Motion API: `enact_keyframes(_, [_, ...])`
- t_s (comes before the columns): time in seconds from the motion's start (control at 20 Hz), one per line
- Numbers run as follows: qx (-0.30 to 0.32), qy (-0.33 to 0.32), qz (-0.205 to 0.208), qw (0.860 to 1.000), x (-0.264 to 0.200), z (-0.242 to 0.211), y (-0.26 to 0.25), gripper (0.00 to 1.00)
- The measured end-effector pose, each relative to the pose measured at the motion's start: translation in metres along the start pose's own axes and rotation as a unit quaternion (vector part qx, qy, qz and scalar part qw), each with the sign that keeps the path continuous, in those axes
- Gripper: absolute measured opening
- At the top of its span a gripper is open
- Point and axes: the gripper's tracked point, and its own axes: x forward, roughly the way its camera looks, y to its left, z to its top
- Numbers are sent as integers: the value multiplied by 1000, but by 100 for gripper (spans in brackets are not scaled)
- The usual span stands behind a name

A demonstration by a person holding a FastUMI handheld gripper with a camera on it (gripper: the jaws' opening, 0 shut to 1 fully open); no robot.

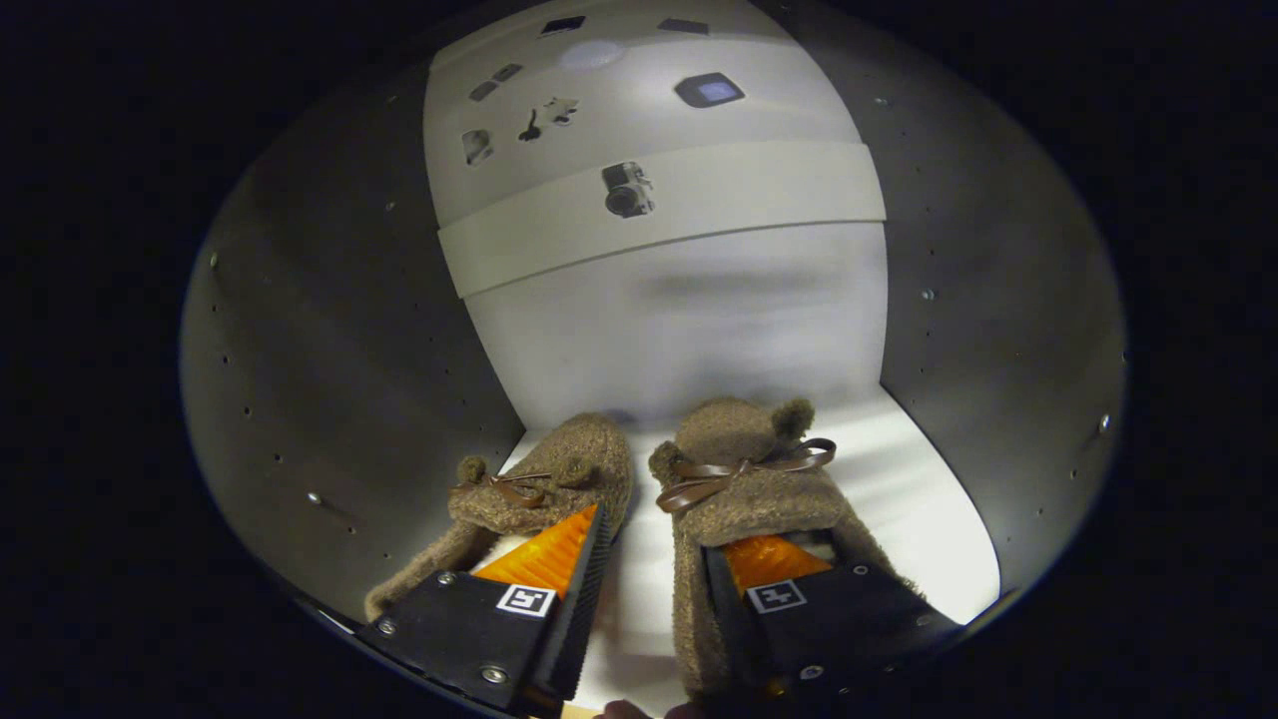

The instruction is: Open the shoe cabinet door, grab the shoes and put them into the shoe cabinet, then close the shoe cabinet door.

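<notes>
Pale cabinet walls (329, 330) curved around a white shelf (929, 499) in the gripper view, where the tongs (654, 559) reached forward, spread wide. Each finger poked into one fuzzy brown shoe (744, 469), so nothing was squeezed between them. Both shoes lay side by side on that shelf, long axes running away from the tongs, toes toward the cabinet's back wall (679, 330), heels hidden under the fingers.

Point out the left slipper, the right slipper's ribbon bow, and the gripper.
Left slipper (559, 469), gripper view, on its fuzzy toe.
Right slipper's ribbon bow (744, 467), gripper view, on the knot.
Gripper (654, 544), gripper view, midway between its fingertips, fingers apart, one reaching into each slipper's opening.
</notes>
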Motion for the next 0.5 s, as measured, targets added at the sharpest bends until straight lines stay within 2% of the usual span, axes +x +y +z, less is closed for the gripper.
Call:
enact_keyframes(0.15, [35, -10, 5, 999, -11, 10, 2, 61])
enact_keyframes(0.3, [65, 14, 5, 998, -20, 7, 7, 63])
enact_keyframes(0.5, [33, 3, -29, 999, -41, 6, 4, 67])
